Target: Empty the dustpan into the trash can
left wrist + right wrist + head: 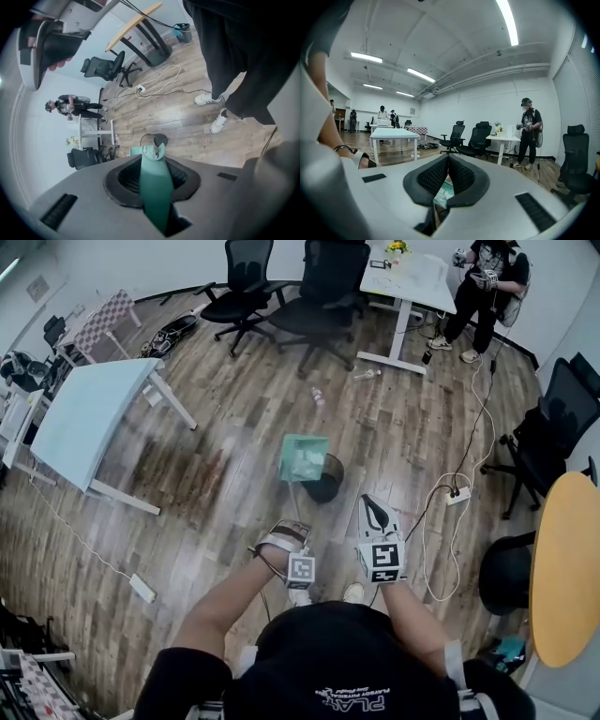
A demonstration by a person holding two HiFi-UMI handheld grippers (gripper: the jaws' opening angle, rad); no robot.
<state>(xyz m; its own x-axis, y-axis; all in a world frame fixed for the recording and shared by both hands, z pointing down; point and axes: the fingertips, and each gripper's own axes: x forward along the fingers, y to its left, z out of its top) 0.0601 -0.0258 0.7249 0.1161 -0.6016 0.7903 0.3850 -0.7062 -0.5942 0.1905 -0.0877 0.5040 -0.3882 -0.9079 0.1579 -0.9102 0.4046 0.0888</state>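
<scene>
Dustpan (305, 457) hangs at 12 o'clock from your hands. It sits over the can's (330, 487) rim on the 10 o'clock side, not over the mouth, so if you tip it from here the pale scraps may slide onto the floor (225, 474). Your left gripper (155, 174) has its jaws clamped on the near end of the long green handle (158, 206). With so much lever beyond the pads, the handle may twist in the grip and swing the pan wide, or knock the can over. Your right gripper (448, 163) has its jaws closed on nothing, so it lends no support. A power strip (457, 493) and its cable lie at 3 o'clock from the can. You can't tell whether the pan touches the rim. The pan covers part of the can's mouth, the scraps are blurred, and the thin handle barely shows in the head view.
</scene>
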